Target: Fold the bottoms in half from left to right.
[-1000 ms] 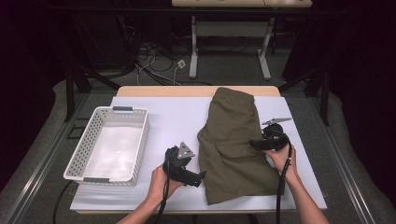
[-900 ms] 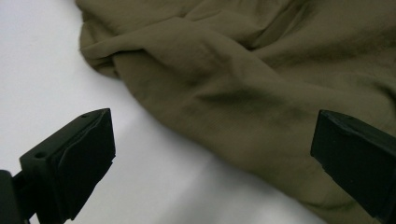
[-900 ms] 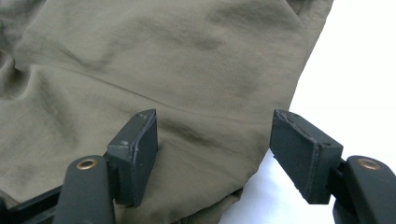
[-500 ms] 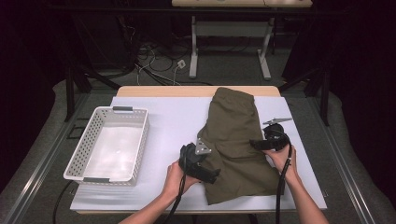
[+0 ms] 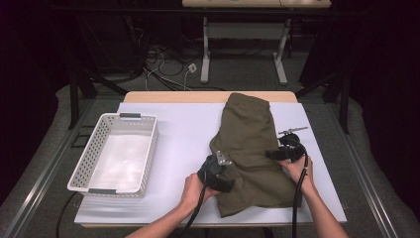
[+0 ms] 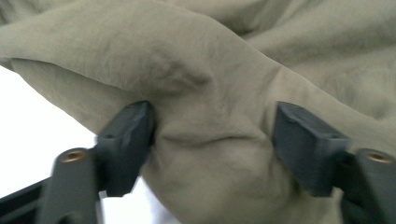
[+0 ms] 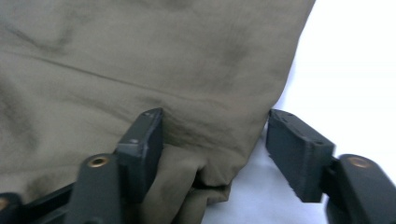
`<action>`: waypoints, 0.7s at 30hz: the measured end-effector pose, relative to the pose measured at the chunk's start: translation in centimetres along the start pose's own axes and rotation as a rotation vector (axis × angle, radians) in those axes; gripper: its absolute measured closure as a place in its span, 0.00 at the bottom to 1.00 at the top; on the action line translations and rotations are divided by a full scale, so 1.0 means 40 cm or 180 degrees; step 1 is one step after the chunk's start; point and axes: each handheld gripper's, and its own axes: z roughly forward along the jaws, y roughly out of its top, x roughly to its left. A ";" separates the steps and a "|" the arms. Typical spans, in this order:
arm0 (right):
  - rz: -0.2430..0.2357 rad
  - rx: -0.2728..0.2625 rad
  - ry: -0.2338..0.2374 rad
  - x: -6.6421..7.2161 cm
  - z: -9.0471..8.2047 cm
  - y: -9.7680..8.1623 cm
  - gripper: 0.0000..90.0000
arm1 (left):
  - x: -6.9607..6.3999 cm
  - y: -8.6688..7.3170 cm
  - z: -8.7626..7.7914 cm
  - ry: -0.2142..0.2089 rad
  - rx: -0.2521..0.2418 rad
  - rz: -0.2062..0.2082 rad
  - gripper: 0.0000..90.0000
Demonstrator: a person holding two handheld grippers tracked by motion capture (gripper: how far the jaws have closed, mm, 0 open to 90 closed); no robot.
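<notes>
A person's two forearms come in from the near edge of a table covered with a white sheet (image 5: pixel 183 129), each hand holding a black two-jaw gripper. An olive-green pair of shorts (image 5: pixel 250 148) lies on the right half of the sheet, its narrower end toward the far edge and its wider end toward the person. The left gripper (image 5: pixel 216 171) sits at the left edge of the shorts, where the cloth is pushed up into a raised fold. In the left gripper view, the left gripper (image 6: pixel 212 140) has a thick bunch of olive fabric (image 6: pixel 210 93) between its jaws; both pads press into the cloth, which bulges between them, and the jaws have just been closing on it. The right gripper (image 5: pixel 287 151) rests at the right edge of the shorts, near the middle of that side. In the right gripper view, the right gripper (image 7: pixel 215 147) straddles the hem of the cloth (image 7: pixel 140 70): the left pad touches the fabric, the right pad stands apart from it over the white sheet, so the jaws are apart and not clamped, though they have just been closing. A white perforated plastic basket (image 5: pixel 116 153) stands on the left side of the table, well apart from the shorts. Beyond the table are a dark floor, cables and the legs of another table (image 5: pixel 242 59).
</notes>
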 end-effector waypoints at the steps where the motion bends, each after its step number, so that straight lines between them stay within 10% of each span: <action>1: -0.0001 -0.0002 -0.0012 0.000 0.001 -0.001 0.46 | 0.000 -0.004 0.003 -0.0009 0.0013 0.0000 0.41; 13: -0.0045 -0.0125 -0.0007 0.018 0.007 -0.007 0.88 | 0.002 -0.031 0.020 -0.0010 -0.0252 0.0210 0.91; 21: 0.0091 -0.0163 0.0158 0.026 0.006 -0.009 0.93 | 0.045 -0.042 -0.016 -0.0221 -0.0224 0.0235 0.97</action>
